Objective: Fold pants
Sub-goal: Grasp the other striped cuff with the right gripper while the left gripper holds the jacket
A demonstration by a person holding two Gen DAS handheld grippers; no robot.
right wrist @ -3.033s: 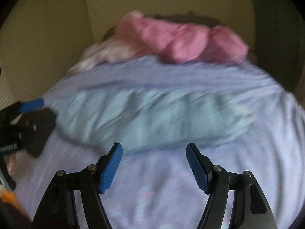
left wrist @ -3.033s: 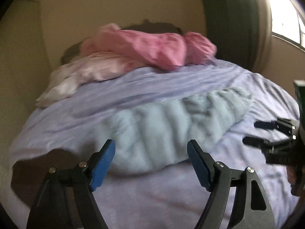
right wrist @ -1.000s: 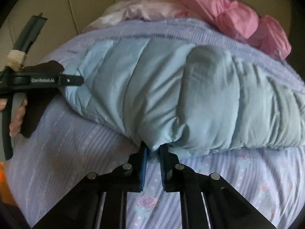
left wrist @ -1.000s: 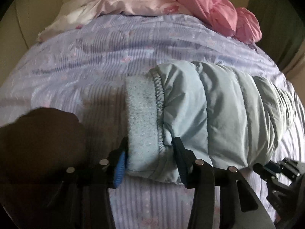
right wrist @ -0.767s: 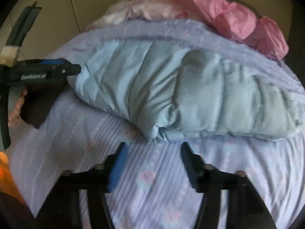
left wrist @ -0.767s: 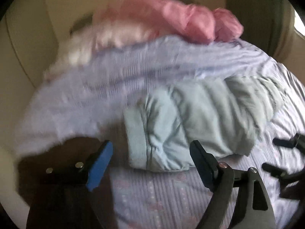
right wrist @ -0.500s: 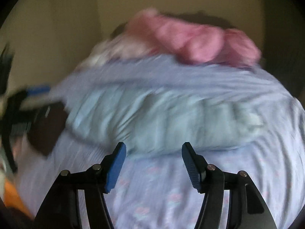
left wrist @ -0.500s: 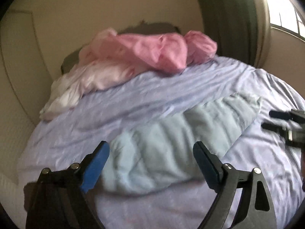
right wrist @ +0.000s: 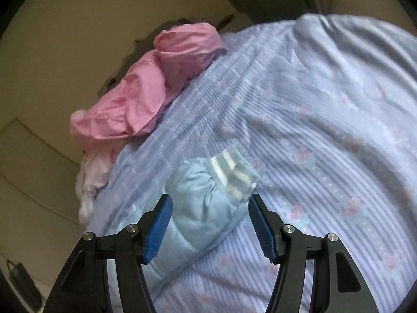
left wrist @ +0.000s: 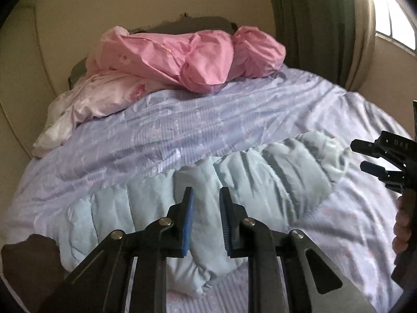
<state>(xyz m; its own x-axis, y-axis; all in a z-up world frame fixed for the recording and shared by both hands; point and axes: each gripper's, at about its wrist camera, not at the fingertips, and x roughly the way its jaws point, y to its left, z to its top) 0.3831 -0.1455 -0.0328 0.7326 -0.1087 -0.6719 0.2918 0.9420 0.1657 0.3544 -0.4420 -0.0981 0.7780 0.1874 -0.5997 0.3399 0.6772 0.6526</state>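
Light blue quilted pants [left wrist: 234, 182] lie lengthwise on a lavender striped bedsheet [left wrist: 208, 120]. My left gripper [left wrist: 206, 219] hovers over their middle with the jaws nearly closed, a narrow gap between the blue pads, holding nothing. My right gripper [right wrist: 209, 227] is open over the striped cuff end of the pants [right wrist: 208, 200], its pads to either side of the leg and apart from it. The right gripper also shows at the right edge of the left wrist view [left wrist: 375, 156].
A crumpled pink cover [left wrist: 187, 54] and a pale pink pillow [left wrist: 99, 96] lie at the head of the bed. A cream wall [left wrist: 130, 5] stands behind, with a green curtain [left wrist: 312, 20] and a window at the right.
Both grippers let go of the pants and pulled back. The left jaws then narrowed to a small gap. The right gripper moved to the cuff end and stays open.
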